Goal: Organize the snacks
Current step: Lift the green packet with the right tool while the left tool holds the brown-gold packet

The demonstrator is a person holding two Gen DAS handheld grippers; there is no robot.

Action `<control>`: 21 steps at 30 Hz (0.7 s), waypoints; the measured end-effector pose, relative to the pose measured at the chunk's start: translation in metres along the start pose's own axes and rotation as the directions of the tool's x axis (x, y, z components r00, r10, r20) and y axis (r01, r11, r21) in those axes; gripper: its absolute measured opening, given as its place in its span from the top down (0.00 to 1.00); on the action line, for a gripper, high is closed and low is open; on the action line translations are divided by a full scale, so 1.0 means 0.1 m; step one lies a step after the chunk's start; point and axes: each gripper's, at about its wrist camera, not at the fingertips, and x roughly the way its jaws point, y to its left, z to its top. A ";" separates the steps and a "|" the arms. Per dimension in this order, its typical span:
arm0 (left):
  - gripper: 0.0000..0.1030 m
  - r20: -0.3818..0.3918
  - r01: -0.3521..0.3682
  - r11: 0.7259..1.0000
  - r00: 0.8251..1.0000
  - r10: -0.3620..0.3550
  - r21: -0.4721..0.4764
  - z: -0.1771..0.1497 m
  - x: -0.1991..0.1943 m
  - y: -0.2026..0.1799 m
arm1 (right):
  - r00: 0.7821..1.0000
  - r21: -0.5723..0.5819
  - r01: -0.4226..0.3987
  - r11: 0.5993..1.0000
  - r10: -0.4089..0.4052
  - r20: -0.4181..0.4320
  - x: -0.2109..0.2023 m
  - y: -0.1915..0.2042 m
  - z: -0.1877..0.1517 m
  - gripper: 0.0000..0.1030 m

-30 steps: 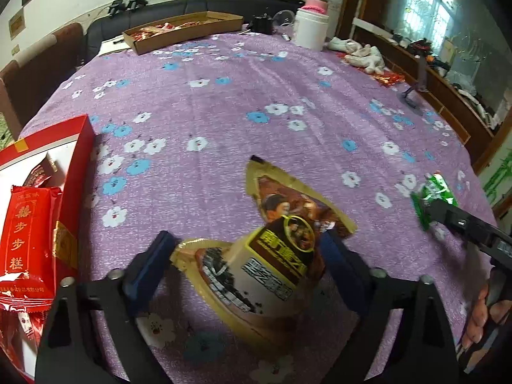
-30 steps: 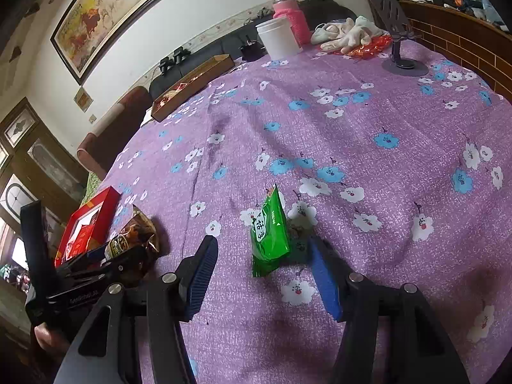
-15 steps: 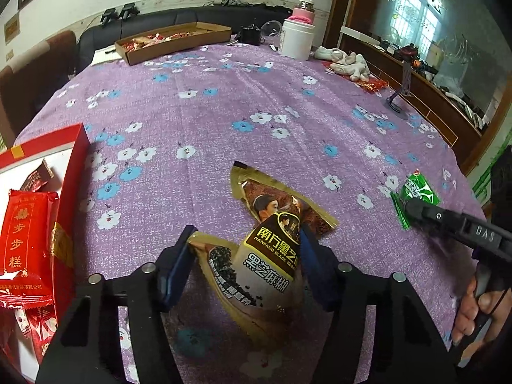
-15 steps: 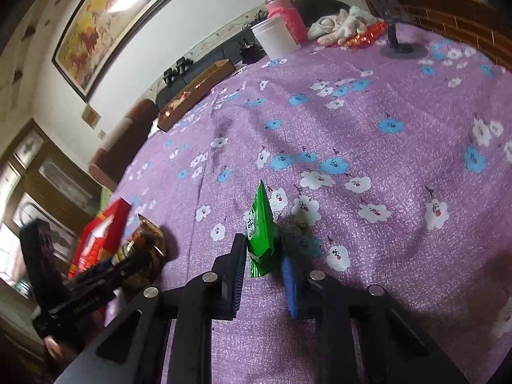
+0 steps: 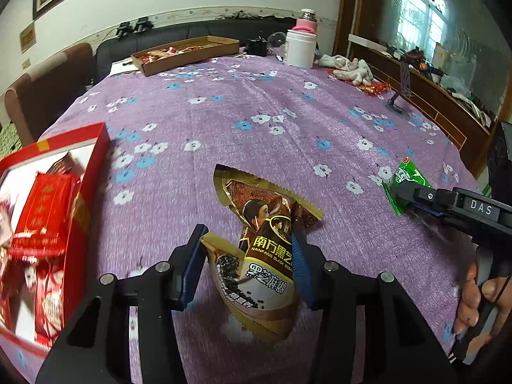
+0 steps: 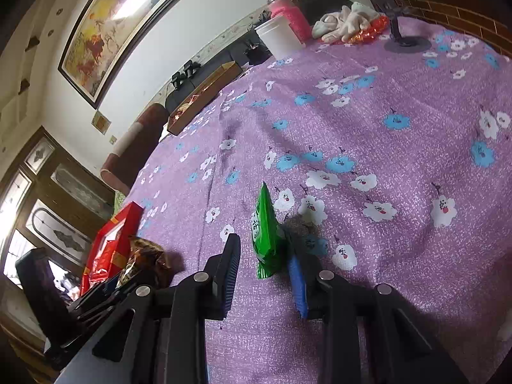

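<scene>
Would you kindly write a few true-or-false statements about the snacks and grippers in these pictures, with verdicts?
1. The left gripper has the gold-and-brown sesame snack pouch between its fingers. True.
2. The small green snack packet lies inside the red gift box. False: it is at the right gripper, on the purple flowered tablecloth.
3. The red gift box already holds red packets. True.
4. The white tub stands beside the red gift box. False: it stands at the table's far side.
</scene>
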 end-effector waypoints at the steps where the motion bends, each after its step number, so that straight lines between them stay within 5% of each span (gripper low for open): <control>1: 0.53 0.002 -0.004 1.000 1.000 0.004 -0.005 -0.02 -0.01 0.00 | 1.000 0.000 -0.002 1.000 0.002 0.001 0.00 0.00 0.00 0.69; 7: 0.53 0.009 -0.037 0.999 0.999 0.037 -0.030 -0.08 -0.07 0.00 | 1.000 -0.018 0.021 1.000 -0.021 -0.002 0.02 0.03 0.00 0.79; 21: 0.53 0.018 -0.055 0.995 0.998 0.056 -0.081 -0.21 -0.20 0.24 | 0.996 -0.116 0.082 0.990 -0.085 -0.016 0.05 0.26 -0.11 0.80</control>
